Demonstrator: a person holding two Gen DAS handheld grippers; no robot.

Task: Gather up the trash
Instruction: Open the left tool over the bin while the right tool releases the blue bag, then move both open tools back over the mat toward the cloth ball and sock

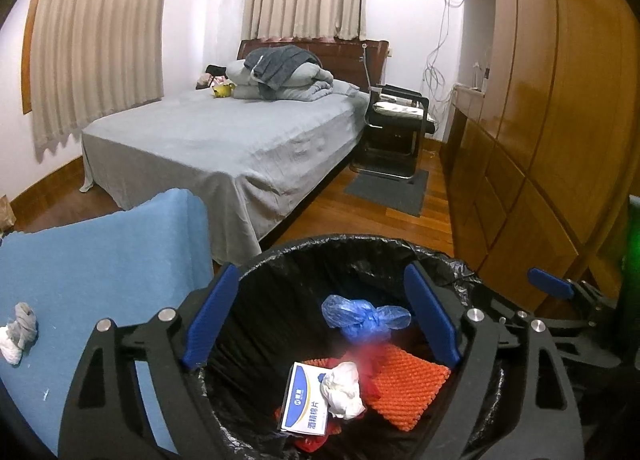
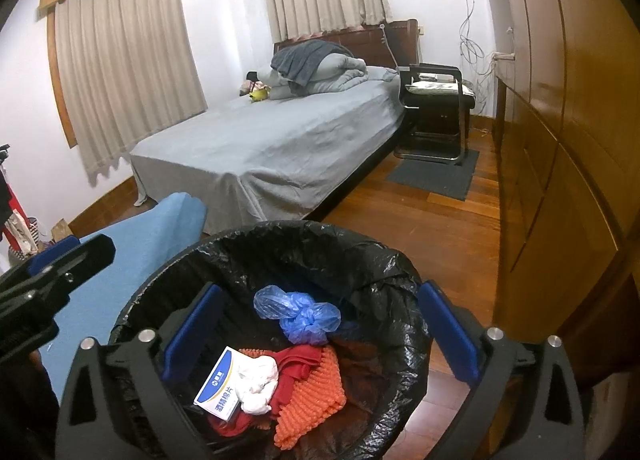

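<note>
A round bin with a black liner (image 1: 360, 248) (image 2: 360, 260) stands on the wood floor. In it lie a knotted blue plastic bag (image 1: 360, 314) (image 2: 304, 318), a white and blue box (image 1: 306, 400) (image 2: 222, 388), a crumpled white tissue (image 1: 340, 390) (image 2: 256, 384), and orange and red cloth (image 1: 404, 384) (image 2: 312, 392). My left gripper (image 1: 320, 324) is open and empty above the bin. My right gripper (image 2: 320, 340) is open and empty above the bin. A grey and white wad (image 1: 18, 332) lies on the blue-covered surface (image 1: 100, 268) at left.
A bed with a grey sheet (image 1: 224, 140) (image 2: 272, 144) stands beyond the bin. A black chair (image 1: 396, 120) (image 2: 436, 108) and grey mat (image 1: 388, 190) sit by its head. Wooden wardrobes (image 1: 540, 120) (image 2: 560, 120) line the right side.
</note>
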